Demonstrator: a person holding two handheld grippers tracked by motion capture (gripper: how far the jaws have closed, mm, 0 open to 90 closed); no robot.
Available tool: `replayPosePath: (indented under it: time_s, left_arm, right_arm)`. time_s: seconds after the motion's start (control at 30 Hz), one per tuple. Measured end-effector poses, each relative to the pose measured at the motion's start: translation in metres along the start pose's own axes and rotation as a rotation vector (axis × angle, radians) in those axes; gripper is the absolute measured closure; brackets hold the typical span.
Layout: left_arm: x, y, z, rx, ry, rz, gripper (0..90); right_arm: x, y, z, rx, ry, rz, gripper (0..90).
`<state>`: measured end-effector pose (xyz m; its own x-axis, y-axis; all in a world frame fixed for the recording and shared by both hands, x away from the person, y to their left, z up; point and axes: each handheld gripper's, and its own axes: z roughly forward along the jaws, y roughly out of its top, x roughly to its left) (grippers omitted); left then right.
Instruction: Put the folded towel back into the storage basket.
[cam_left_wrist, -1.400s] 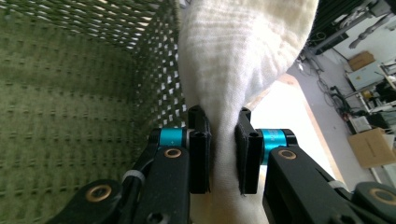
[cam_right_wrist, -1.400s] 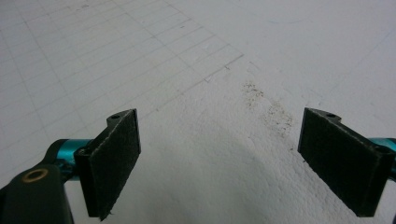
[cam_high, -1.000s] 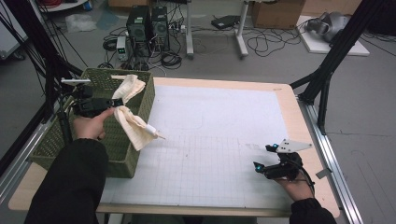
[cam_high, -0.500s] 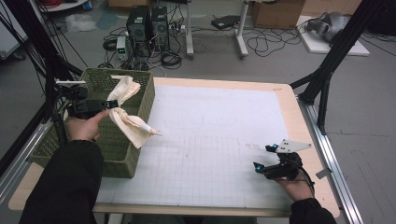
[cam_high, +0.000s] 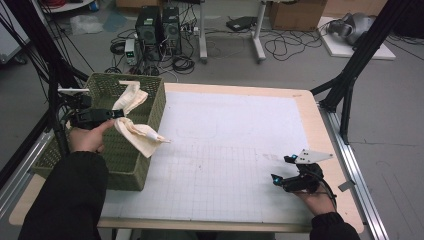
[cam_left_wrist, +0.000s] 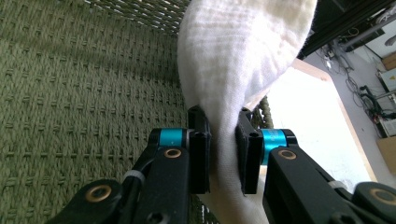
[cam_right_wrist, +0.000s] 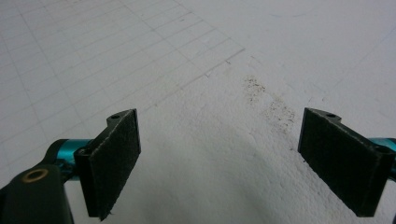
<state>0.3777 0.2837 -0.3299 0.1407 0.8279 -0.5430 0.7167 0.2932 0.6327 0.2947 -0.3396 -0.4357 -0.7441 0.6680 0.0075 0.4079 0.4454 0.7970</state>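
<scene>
A cream cloth (cam_high: 136, 127) hangs across the right rim of a green woven basket (cam_high: 102, 165) at the table's left. One end trails onto the white mat and the other lies inside the basket. My left gripper (cam_high: 116, 114) is over the basket, shut on the cloth (cam_left_wrist: 233, 70), which is pinched between its black pads (cam_left_wrist: 200, 149). The basket's woven inside (cam_left_wrist: 84, 93) lies behind it. My right gripper (cam_high: 281, 170) rests low on the mat at the front right, open, with nothing but bare mat between its pads (cam_right_wrist: 114, 158).
A white gridded mat (cam_high: 220, 155) covers the wooden table. A faint smudge of dark specks (cam_right_wrist: 268, 100) marks the mat ahead of the right gripper. Black frame posts (cam_high: 350, 75) stand beside the table's right and left edges. Computers and cables lie on the floor beyond.
My left gripper has drawn the cloth a little leftward over the basket, so less of it trails on the mat. The right gripper has stayed still.
</scene>
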Motion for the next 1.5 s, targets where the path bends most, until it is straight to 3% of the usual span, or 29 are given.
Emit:
replayPosePath:
  time_s: [0.33, 0.73, 0.87, 0.97, 1.07, 1.13, 1.23, 1.3, 1.4, 1.5]
  left_arm:
    - [0.004, 0.001, -0.005, 0.009, 0.006, 0.004, 78.7]
    - [0.019, -0.001, -0.014, 0.035, 0.039, 0.008, 78.7]
    - [0.025, -0.002, -0.017, 0.081, 0.087, 0.042, 78.7]
    - [0.022, 0.002, -0.017, 0.162, 0.196, 0.147, 78.7]
    - [0.019, 0.004, -0.016, 0.199, 0.249, 0.207, 78.7]
    - [0.016, 0.003, -0.01, 0.25, 0.298, 0.268, 78.7]
    - [0.012, 0.001, 0.001, 0.289, 0.334, 0.318, 78.6]
    - [0.011, -0.001, 0.01, 0.293, 0.346, 0.319, 78.6]
    - [0.011, -0.003, 0.024, 0.3, 0.399, 0.334, 78.4]
    - [0.014, -0.002, 0.031, 0.277, 0.397, 0.297, 78.1]
  right_arm:
    - [0.0, 0.0, -0.001, -0.002, 0.001, 0.002, 12.4]
    - [0.0, 0.0, 0.0, 0.004, 0.0, -0.001, 12.4]
    - [0.0, -0.001, 0.0, 0.007, 0.001, 0.002, 12.4]
    - [0.0, -0.001, 0.001, 0.008, 0.002, 0.001, 12.4]
    - [0.001, -0.001, 0.002, 0.014, 0.001, -0.001, 12.4]
    - [0.001, 0.0, 0.003, 0.016, 0.0, -0.004, 12.4]
    - [0.001, 0.0, 0.004, 0.016, -0.002, -0.006, 12.4]
    - [0.001, 0.0, 0.004, 0.023, 0.0, -0.007, 12.4]
    - [0.001, 0.0, 0.005, 0.023, 0.004, -0.011, 12.4]
    - [0.0, 0.0, 0.006, 0.023, 0.004, -0.01, 12.4]
